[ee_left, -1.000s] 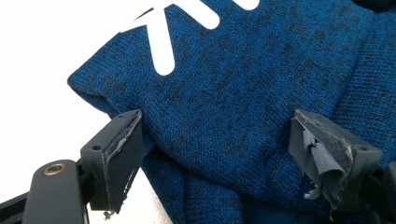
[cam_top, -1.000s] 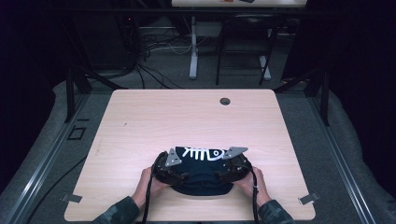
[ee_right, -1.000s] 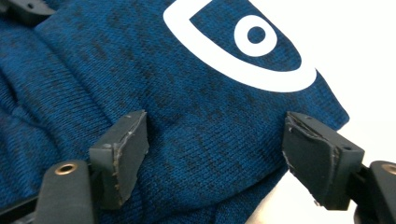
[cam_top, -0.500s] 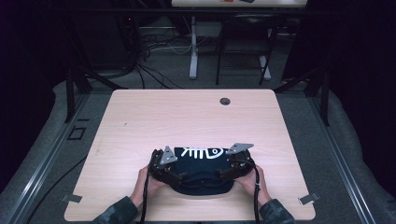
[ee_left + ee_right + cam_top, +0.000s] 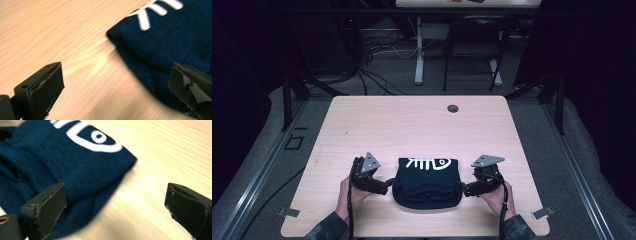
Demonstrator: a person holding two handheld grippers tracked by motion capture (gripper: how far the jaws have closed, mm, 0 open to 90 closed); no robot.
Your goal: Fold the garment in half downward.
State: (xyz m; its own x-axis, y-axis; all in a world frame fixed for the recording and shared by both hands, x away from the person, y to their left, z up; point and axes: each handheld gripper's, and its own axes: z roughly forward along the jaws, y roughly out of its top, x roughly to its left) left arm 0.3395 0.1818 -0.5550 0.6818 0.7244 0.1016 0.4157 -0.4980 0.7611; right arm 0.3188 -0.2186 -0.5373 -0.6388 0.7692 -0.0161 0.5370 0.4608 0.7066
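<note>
Folded navy shirt (image 5: 427, 181), heathered knit, on woodgrain table (image 5: 412, 125).

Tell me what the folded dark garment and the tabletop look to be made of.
Garment: soft knit fabric, likely cotton jersey; navy with a heathered fleck, matte, and a flat white print.
Tabletop: pale wood or wood-look laminate; fine straight grain lines with a smooth, slightly glossy surface. Which of the two is unclear.

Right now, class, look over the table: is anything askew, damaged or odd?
Little stands out. The folded navy T-shirt with a white fish-skeleton print lies square on the wooden table, though its near edge bulges in a rounded hump. The left hand-held gripper and right hand-held gripper flank it, jaws open; the jaw pads look chipped.
</note>
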